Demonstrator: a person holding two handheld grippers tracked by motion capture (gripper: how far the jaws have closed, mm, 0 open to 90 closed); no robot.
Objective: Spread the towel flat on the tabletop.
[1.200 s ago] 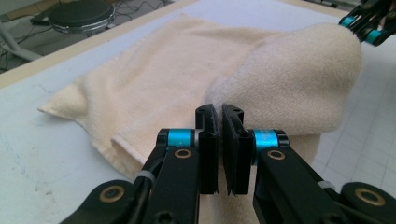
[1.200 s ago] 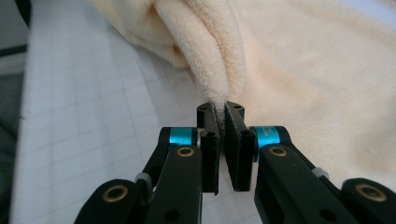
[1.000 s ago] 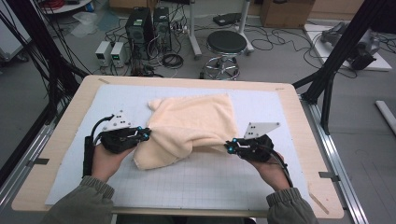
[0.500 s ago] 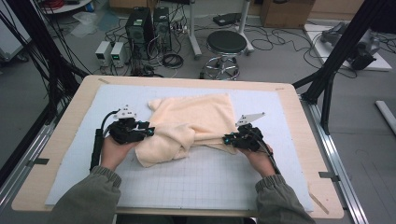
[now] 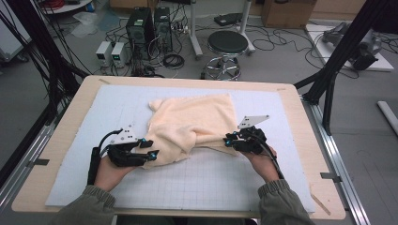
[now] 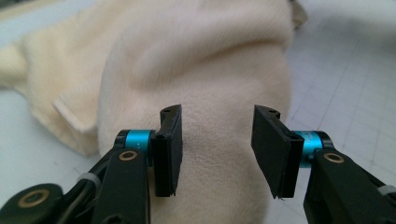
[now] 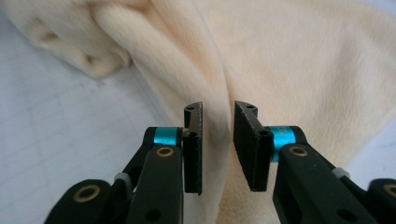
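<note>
On the white mat (image 5: 94,140), the cream towel (image 5: 192,122) now lies lower, released since a second ago, as the left gripper (image 6: 217,144) and right gripper (image 7: 217,144) jaws have just been opening, spread beside its folds.

towel (image 6: 205,70) cropped at frame top, its underside folds hidden

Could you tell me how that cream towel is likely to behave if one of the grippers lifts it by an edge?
The cream towel would probably droop and trail, since it already lies in soft folds and bunches on the mat. Its fluffy pile suggests the fingers would grip it without slipping. It looks light, so a push would likely wrinkle it rather than slide it whole.
</note>
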